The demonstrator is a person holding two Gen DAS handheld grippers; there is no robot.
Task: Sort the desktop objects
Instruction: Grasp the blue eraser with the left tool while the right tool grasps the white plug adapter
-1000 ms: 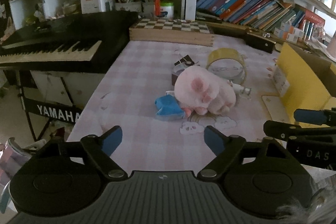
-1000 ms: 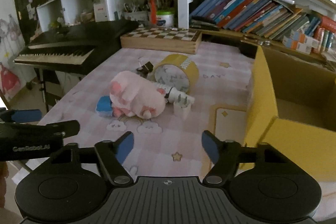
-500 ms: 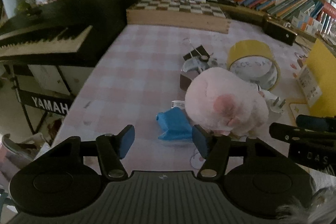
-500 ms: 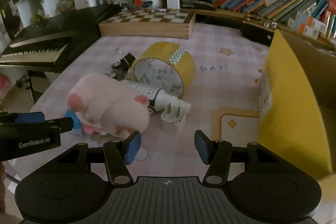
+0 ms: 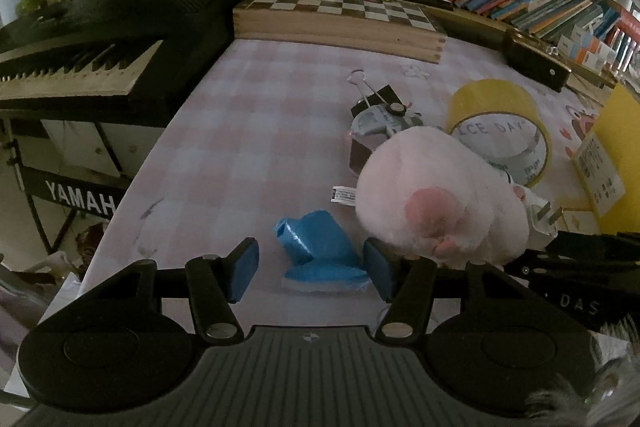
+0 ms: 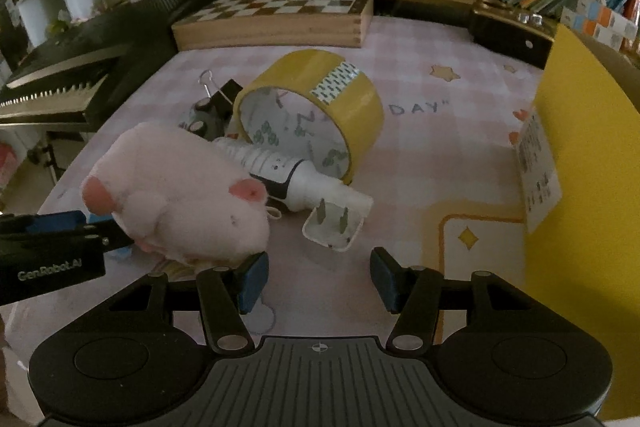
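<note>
A blue wrapped packet (image 5: 320, 251) lies on the pink checked tablecloth between the fingers of my open left gripper (image 5: 310, 269). A pink plush toy (image 5: 436, 195) lies just right of it, also in the right wrist view (image 6: 176, 195). My open right gripper (image 6: 318, 277) stands close in front of a white plug adapter (image 6: 334, 229). Behind the adapter lie a white tube (image 6: 288, 173), a yellow tape roll (image 6: 316, 111) and a black binder clip (image 6: 224, 93).
A yellow cardboard box (image 6: 580, 163) stands at the right. A wooden chessboard box (image 5: 340, 17) lies at the back. A black Yamaha keyboard (image 5: 92, 55) runs along the table's left edge. Bookshelves fill the back wall.
Both grippers have moved forward and down toward the pile. The blue packet now lies between my left fingers and the plug adapter lies just ahead of my right fingers.
</note>
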